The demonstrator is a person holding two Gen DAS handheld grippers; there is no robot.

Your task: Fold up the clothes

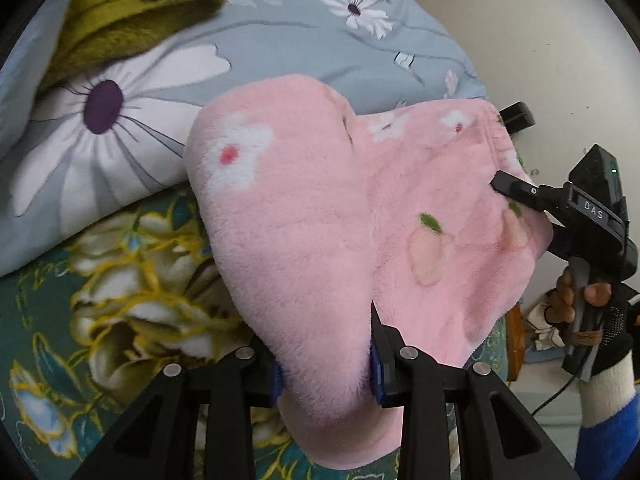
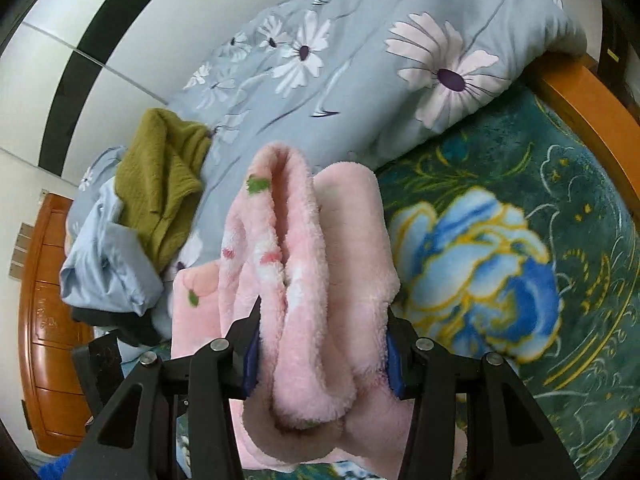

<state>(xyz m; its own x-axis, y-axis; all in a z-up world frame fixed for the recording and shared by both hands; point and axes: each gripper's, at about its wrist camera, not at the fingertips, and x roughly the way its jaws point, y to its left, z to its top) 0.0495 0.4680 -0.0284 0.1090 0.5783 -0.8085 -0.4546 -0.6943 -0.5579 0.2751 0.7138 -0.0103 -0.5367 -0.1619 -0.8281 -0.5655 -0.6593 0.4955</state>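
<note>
Fleece, pink with a flower print (image 1: 320, 216), hangs bunched between both tools above the bed's teal floral blanket (image 2: 520, 240). Left wrist view alone shows the right tool (image 1: 505, 149) from outside, with a gloved hand (image 1: 592, 312) on its handle. Right wrist view alone shows an orange wooden bed frame (image 2: 580, 108). Left tool (image 1: 326, 364) pinches one thick fold; right tool pinches several gathered layers. Olive sweater (image 2: 164, 176) lies on the grey daisy quilt (image 2: 360, 60) beyond.

one pink fleece garment (image 1: 320, 216), one olive sweater (image 1: 136, 8), two tools (image 1: 326, 364)
</note>
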